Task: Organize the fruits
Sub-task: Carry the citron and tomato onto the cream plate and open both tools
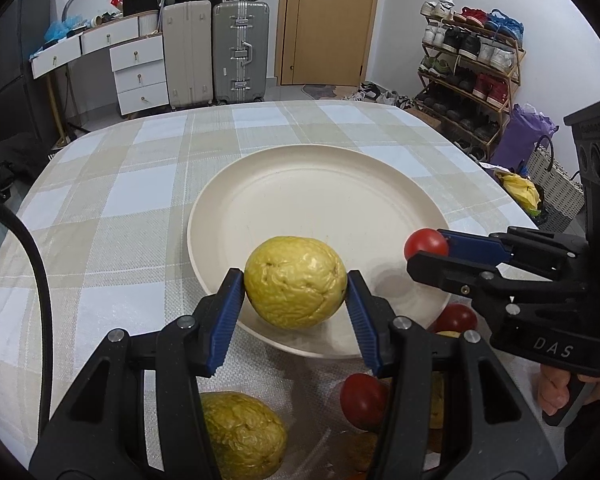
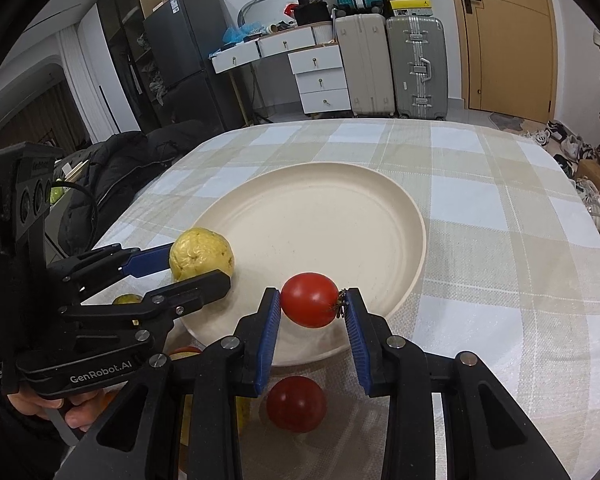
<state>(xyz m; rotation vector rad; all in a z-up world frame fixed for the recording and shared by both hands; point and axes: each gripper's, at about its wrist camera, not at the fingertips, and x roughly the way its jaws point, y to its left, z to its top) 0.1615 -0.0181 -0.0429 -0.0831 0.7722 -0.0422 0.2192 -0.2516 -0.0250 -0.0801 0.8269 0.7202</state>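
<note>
Two close claw-mounted views, shared plate [image 1: 220,216]

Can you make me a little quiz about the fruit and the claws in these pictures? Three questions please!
1. True or false: the plate already has fruit lying on it.
2. Which fruit does the left claw hold? A) a red tomato B) a wrinkly yellow fruit C) a banana
3. Fill in the blank: the right claw is squeezing a red ____.

Key
1. False. The plate is bare; both held fruits hang above its near rim.
2. B. The wrinkly yellow fruit sits between the blue pads.
3. Tomato. The tomato is pinched sideways, its stem end against one pad. Another tomato lies on the table below.
</note>
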